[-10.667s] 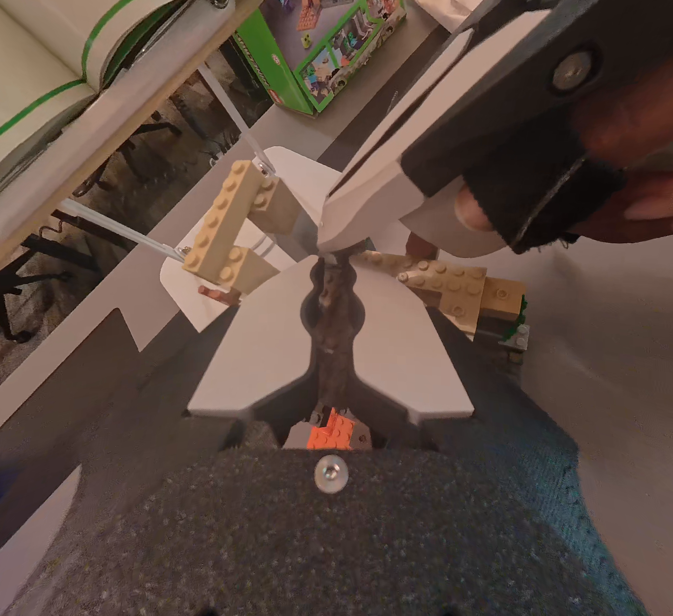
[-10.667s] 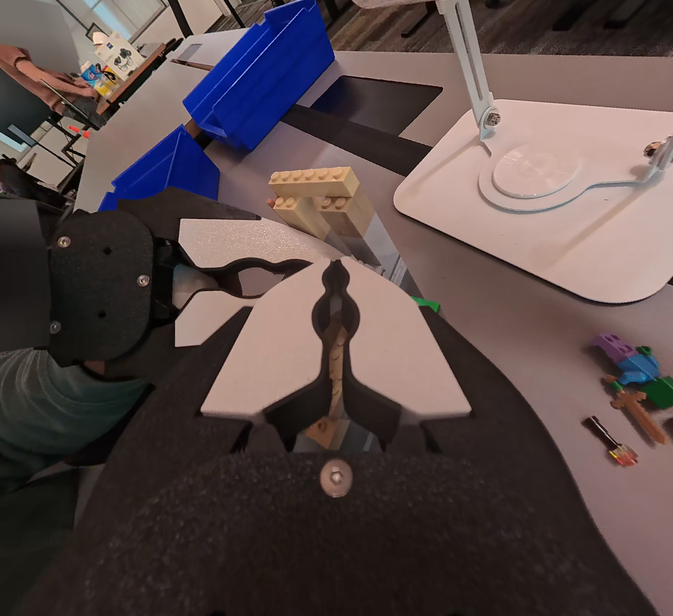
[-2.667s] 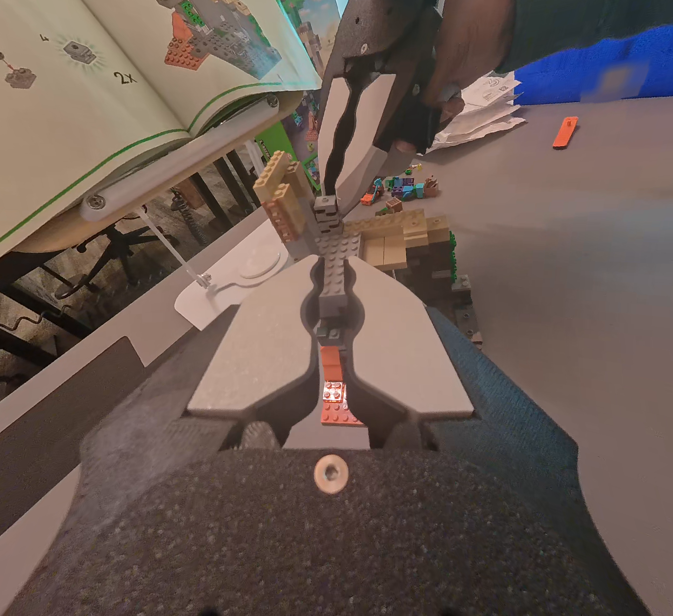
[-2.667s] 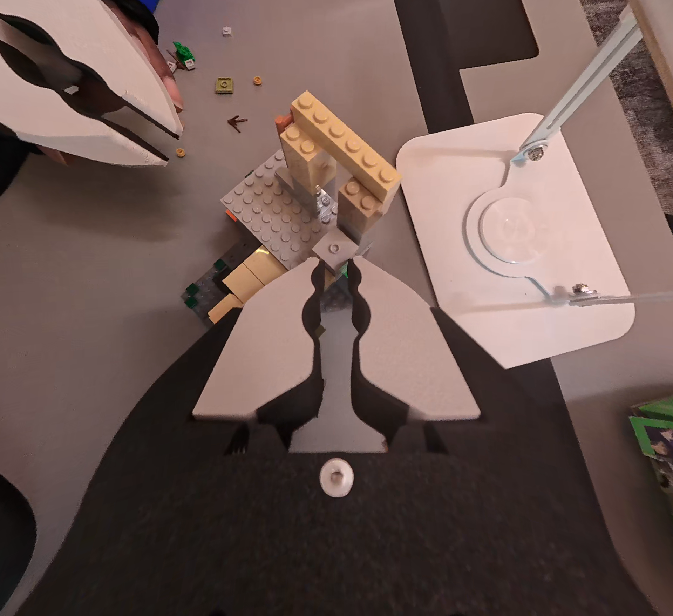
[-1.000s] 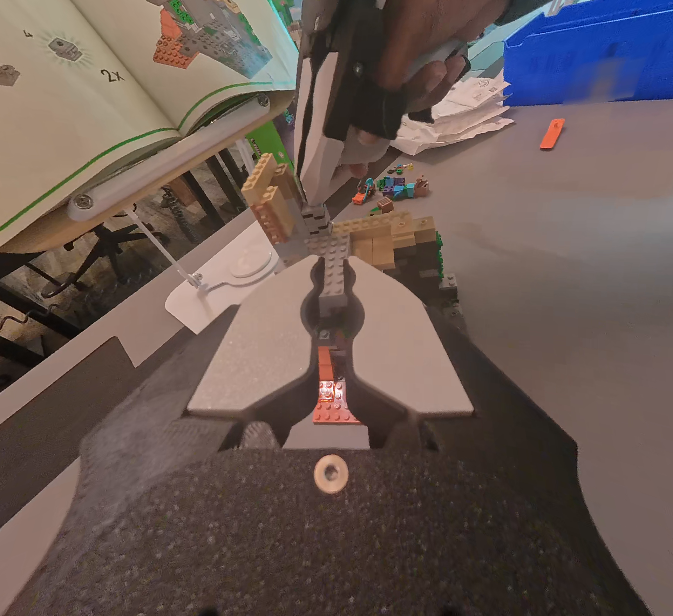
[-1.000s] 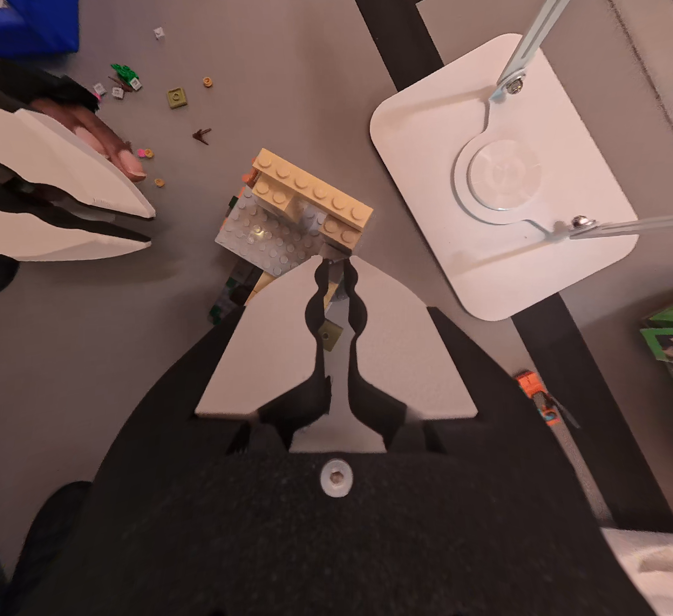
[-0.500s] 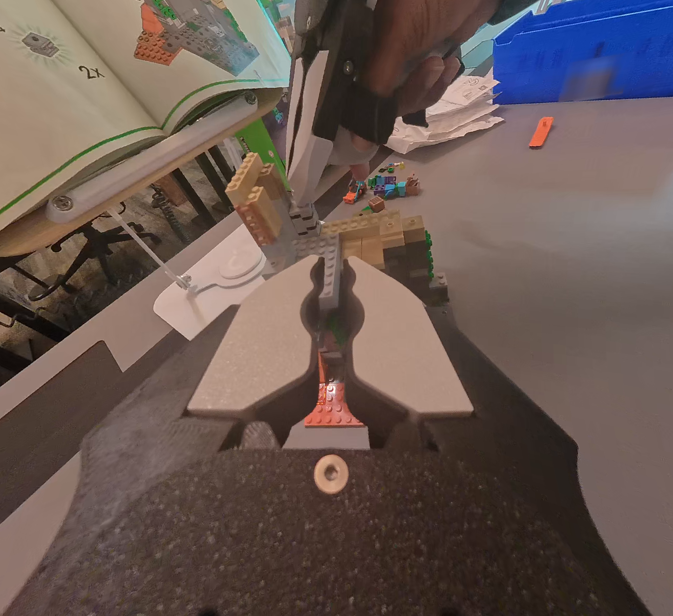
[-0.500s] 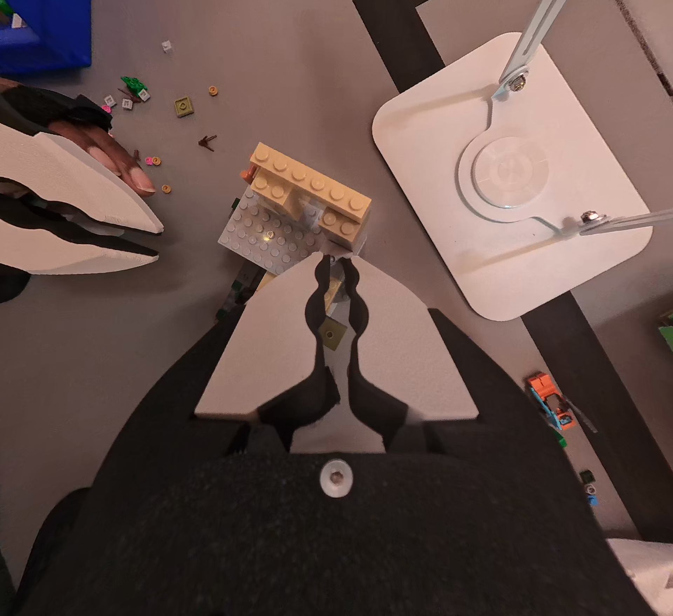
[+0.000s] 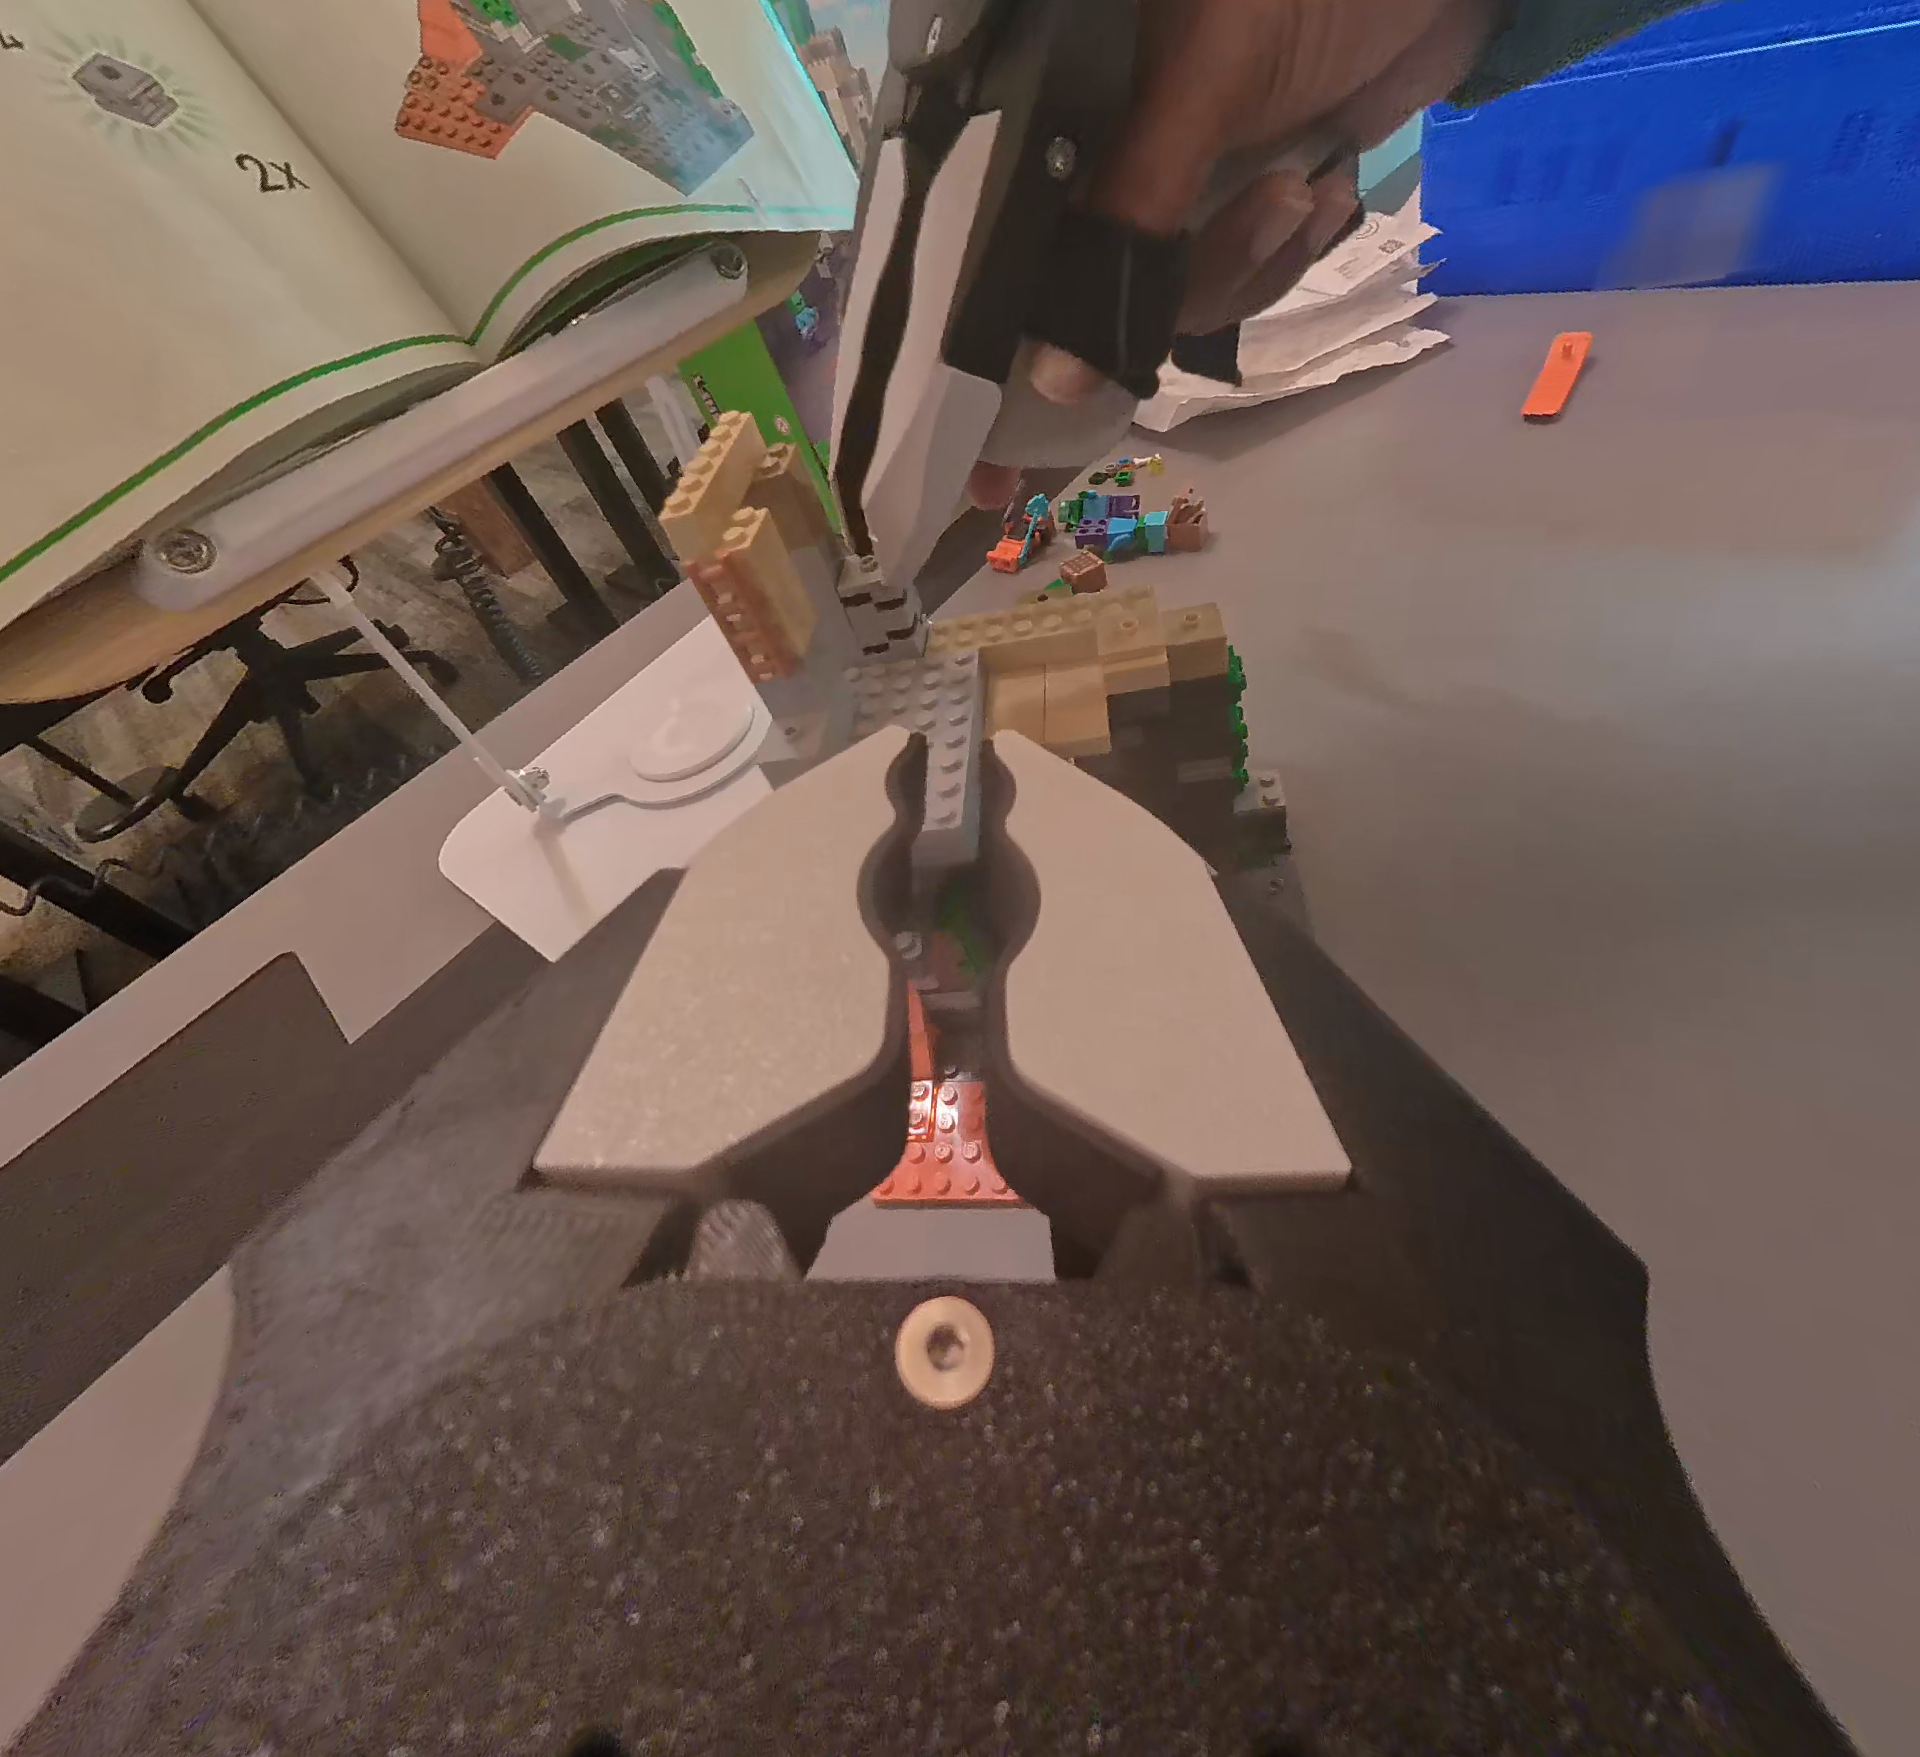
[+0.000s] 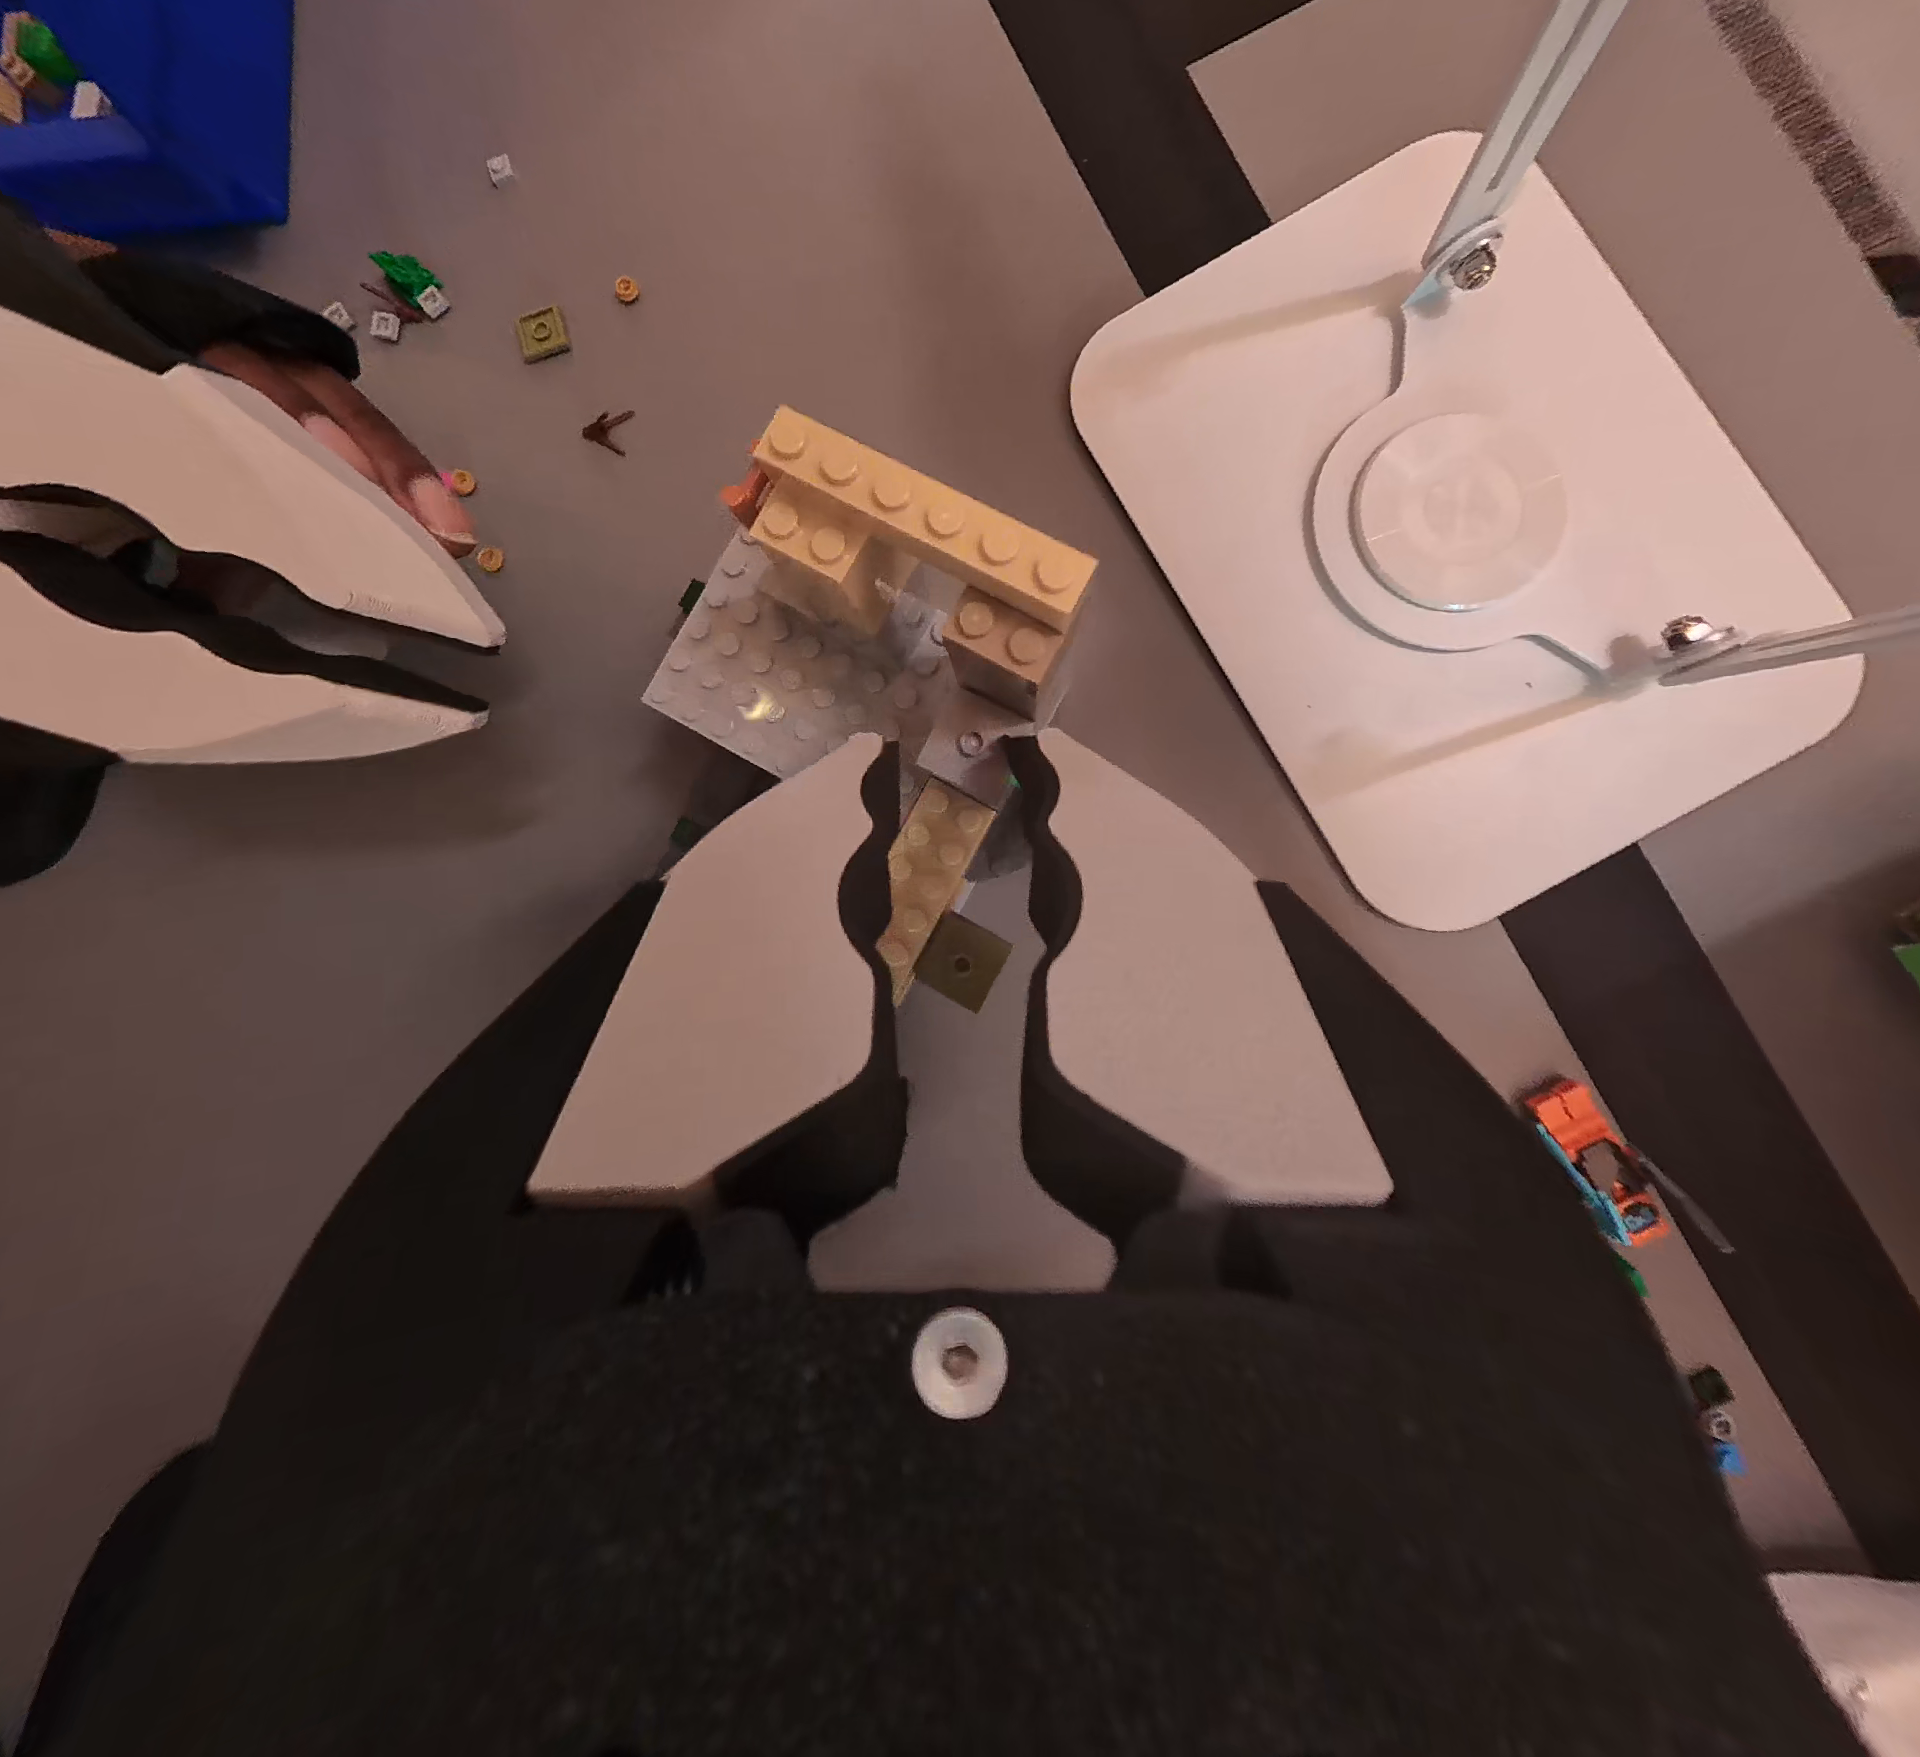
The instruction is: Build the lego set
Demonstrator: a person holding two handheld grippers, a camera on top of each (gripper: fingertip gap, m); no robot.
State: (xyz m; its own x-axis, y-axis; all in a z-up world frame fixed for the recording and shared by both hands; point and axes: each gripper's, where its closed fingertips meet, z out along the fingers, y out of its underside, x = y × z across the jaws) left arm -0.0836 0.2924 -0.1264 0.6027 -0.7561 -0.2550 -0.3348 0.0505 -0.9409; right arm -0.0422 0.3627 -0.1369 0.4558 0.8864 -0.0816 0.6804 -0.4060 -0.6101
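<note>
The left gripper [image 9: 943, 751] fingers clamp the grey plate [image 9: 951, 777] of the model; the right gripper [image 10: 951, 746] fingers, slightly apart, press a small grey brick [image 10: 961, 743]. Off-centre pressure could snap the tan arch [image 10: 925, 538] loose.

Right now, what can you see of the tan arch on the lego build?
The tan arch is matte plastic brick: one long studded beam across the top, resting on two short tan legs with an open gap between them. It stands upright on the grey plate, at the edge nearest the white stand base. A small orange-brown piece sits against one end. The right gripper, jaws slightly apart, hovers beside one leg; contact is unclear.
</note>
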